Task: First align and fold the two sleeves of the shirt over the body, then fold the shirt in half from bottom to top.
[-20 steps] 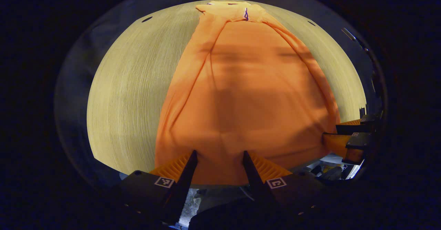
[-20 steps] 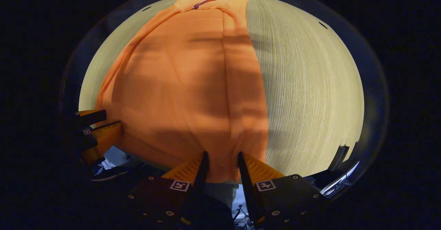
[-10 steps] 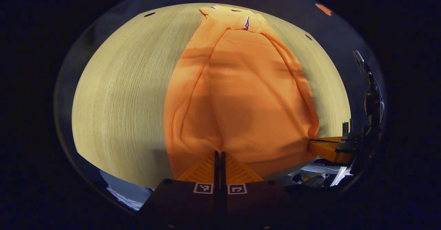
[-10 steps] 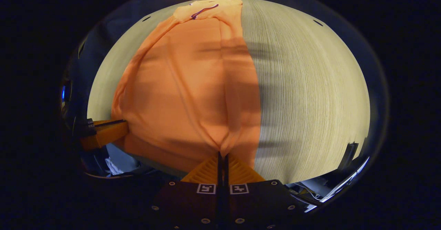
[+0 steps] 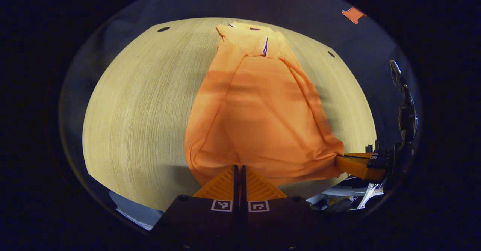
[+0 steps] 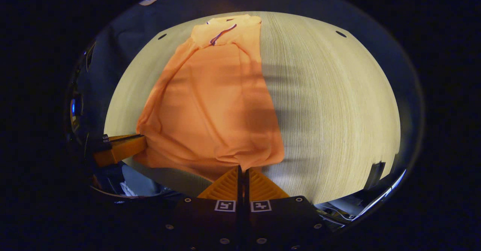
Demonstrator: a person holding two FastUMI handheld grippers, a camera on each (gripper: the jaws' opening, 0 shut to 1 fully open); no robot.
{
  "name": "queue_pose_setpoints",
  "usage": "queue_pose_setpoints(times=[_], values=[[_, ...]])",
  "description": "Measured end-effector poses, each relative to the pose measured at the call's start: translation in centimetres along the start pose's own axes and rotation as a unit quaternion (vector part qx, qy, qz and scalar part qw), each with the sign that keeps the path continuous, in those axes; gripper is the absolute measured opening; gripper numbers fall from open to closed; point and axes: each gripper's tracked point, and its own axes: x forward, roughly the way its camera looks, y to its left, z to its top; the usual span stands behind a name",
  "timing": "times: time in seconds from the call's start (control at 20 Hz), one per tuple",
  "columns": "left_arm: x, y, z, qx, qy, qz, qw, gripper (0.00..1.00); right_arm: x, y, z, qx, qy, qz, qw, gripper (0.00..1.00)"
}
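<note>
An orange shirt (image 5: 259, 119) lies lengthwise on the light wooden table (image 5: 142, 112), collar at the far end, both sleeves folded in over the body. My left gripper (image 5: 238, 167) is shut on the shirt's bottom hem near its left corner, and the hem is raised off the table. In the right gripper view the same shirt (image 6: 214, 104) stretches away from my right gripper (image 6: 242, 167), which is shut on the hem near the right corner. Each view also catches the other gripper pinching the hem: the right gripper (image 5: 340, 157) and the left gripper (image 6: 142, 138).
The wooden table (image 6: 330, 108) has small dark holes near its far corners. Dark booth wall runs behind it. Below the near table edge lie pale clutter and papers (image 5: 345, 194). A metal stand (image 5: 404, 104) rises at the right in the left gripper view.
Both grippers went from open around the hem to shut on it. They have since lifted the hem, bunching the lower shirt and drawing it off the near table edge.
</note>
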Motion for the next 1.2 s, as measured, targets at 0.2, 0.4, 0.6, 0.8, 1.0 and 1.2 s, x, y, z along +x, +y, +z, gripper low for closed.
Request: queue_pose_setpoints(times=[0.2,0.4,0.6,0.8,1.0,1.2], values=[[-0.6,0.0,5.1,-0.005,-0.048,-0.005,0.999,0.01,-1.1,-0.1,5.2,0.004,-0.05,0.003,0.999,0.0],[-1.0,0.1,10.0,-0.013,-0.088,-0.007,0.996,0.01,-2.3,-0.4,10.7,0.008,-0.099,0.008,0.995,0.0],[-0.9,-0.3,15.3,-0.012,-0.128,-0.013,0.992,0.01,-2.6,-0.7,16.1,0.009,-0.141,0.006,0.99,0.05],[-1.1,0.3,21.3,-0.003,-0.168,-0.011,0.986,0.01,-2.8,-0.8,21.0,-0.003,-0.173,0.003,0.985,0.0],[-1.1,0.9,26.7,0.014,-0.203,0.001,0.979,0.01,-2.3,-0.7,26.4,-0.008,-0.204,0.004,0.979,0.0],[-0.7,1.4,31.6,0.031,-0.237,0.021,0.971,0.01,-0.5,-0.4,30.0,-0.016,-0.21,0.002,0.977,0.0]])
